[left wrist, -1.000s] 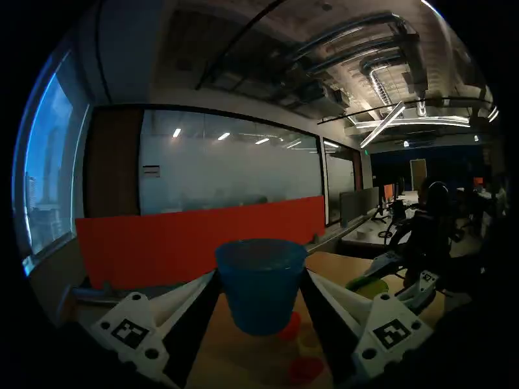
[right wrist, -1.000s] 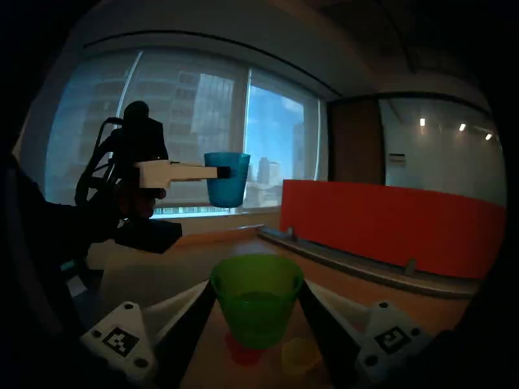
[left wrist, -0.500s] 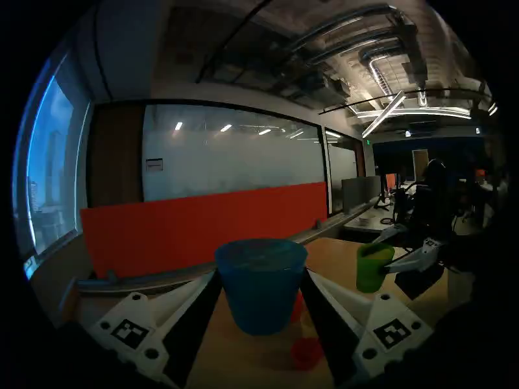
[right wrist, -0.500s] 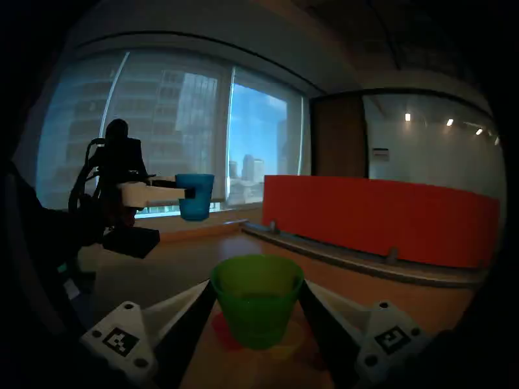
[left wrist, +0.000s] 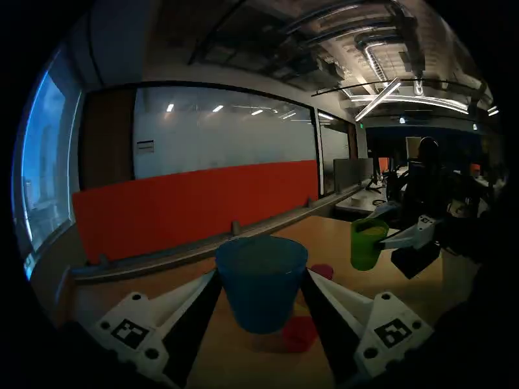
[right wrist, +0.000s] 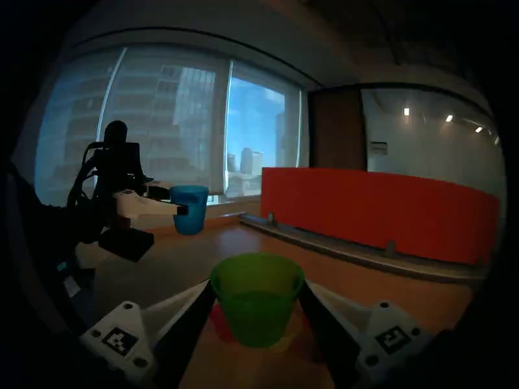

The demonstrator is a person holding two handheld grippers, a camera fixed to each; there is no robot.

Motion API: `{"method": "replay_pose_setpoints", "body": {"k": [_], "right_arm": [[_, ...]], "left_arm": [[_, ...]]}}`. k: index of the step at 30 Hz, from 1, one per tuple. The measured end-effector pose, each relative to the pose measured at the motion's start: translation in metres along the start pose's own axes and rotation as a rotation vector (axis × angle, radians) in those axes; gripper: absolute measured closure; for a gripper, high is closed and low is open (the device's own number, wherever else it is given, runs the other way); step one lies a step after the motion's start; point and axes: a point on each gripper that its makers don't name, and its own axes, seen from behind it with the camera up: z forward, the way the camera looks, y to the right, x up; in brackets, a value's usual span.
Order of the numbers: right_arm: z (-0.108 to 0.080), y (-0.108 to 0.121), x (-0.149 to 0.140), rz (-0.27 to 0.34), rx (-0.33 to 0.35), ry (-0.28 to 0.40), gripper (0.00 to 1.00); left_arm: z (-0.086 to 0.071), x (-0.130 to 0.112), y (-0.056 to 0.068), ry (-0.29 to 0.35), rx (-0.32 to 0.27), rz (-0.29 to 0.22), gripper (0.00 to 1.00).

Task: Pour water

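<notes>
The left hand-held gripper [left wrist: 261,288] is clenched on the blue cup [left wrist: 261,305], a finger pressing each side; the right hand-held gripper [right wrist: 257,295] grasps the green cup [right wrist: 257,318] the same way; both cups are upright, in the air above the table [left wrist: 337,236]. What has changed over the last second is mostly height: in the right gripper view the blue cup has dropped from up against the window to low over the table; in the left gripper view the green cup, a second ago half hidden low behind a finger, has come clear and now hangs well apart to the right, with more table showing beneath; red discs [left wrist: 300,332] lie on the table near the blue cup. Neither cup has tipped in that time; so the pour has not begun, and the hands seem to be settling to a working height. The green cup seems to hold some liquid, judging by a darker band low in its wall; what is in the blue cup I cannot tell. The cups must next close up, one rim over the other, before any tilt; tipped at this gap, the water would land on the table.
</notes>
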Motion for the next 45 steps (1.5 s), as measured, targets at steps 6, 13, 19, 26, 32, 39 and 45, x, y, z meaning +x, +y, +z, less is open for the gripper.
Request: {"method": "replay_pose_setpoints", "body": {"k": [6, 13, 19, 26, 32, 39, 45], "right_arm": [[-0.001, 0.002, -0.014, -0.005, 0.006, -0.049, 0.09], [-0.004, 0.002, -0.031, -0.029, 0.015, -0.109, 0.09], [-0.004, 0.001, -0.048, -0.034, 0.034, -0.166, 0.09], [-0.001, -0.004, -0.07, -0.059, 0.059, -0.246, 0.09], [0.001, -0.007, -0.087, -0.066, 0.079, -0.294, 0.08], [0.003, -0.009, -0.107, -0.071, 0.093, -0.354, 0.09], [0.005, -0.01, -0.121, -0.078, 0.106, -0.396, 0.09]], "left_arm": [[0.002, -0.024, 0.002, -0.07, -0.017, 0.013, 0.16], [0.005, -0.053, 0.007, -0.15, -0.044, 0.029, 0.16], [0.007, -0.076, 0.014, -0.226, -0.075, 0.058, 0.16], [0.004, -0.106, 0.023, -0.31, -0.114, 0.091, 0.16], [0.001, -0.131, 0.028, -0.382, -0.147, 0.11, 0.15], [0.001, -0.153, 0.037, -0.439, -0.194, 0.13, 0.16], [0.003, -0.173, 0.038, -0.491, -0.218, 0.139, 0.15]]}}
